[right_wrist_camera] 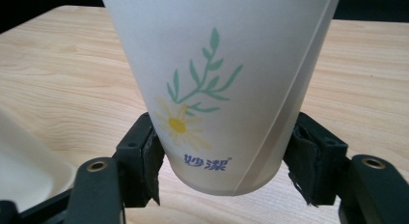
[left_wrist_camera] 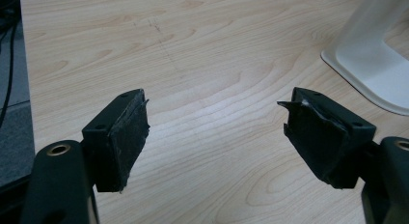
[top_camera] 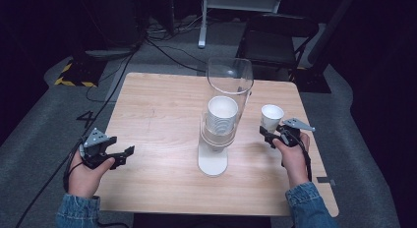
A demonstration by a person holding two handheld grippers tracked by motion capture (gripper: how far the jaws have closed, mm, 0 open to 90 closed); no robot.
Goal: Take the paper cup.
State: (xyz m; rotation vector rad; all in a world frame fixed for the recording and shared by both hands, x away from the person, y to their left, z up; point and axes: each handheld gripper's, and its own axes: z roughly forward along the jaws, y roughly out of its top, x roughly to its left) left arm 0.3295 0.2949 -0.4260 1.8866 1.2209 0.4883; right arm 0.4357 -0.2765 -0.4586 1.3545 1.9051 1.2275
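Observation:
A white paper cup [top_camera: 271,116] printed with a daisy sprig [right_wrist_camera: 219,89] is held upright just above the table's right side, my right gripper [top_camera: 278,135] shut on its lower part [right_wrist_camera: 224,171], both pads pressing its sides. In the table's middle stands a clear tube cup dispenser [top_camera: 227,98] on a white base [top_camera: 213,161], a stack of white cups [top_camera: 221,115] inside it. My left gripper [top_camera: 120,156] hovers at the table's left edge, jaws wide open [left_wrist_camera: 217,137] with nothing between them, over bare wood.
The light wooden table [top_camera: 162,110] has bare room on its left half. The dispenser's white base [left_wrist_camera: 371,64] lies to the right of my left gripper. A dark folding chair [top_camera: 275,39] and cables lie on the grey floor beyond the far edge.

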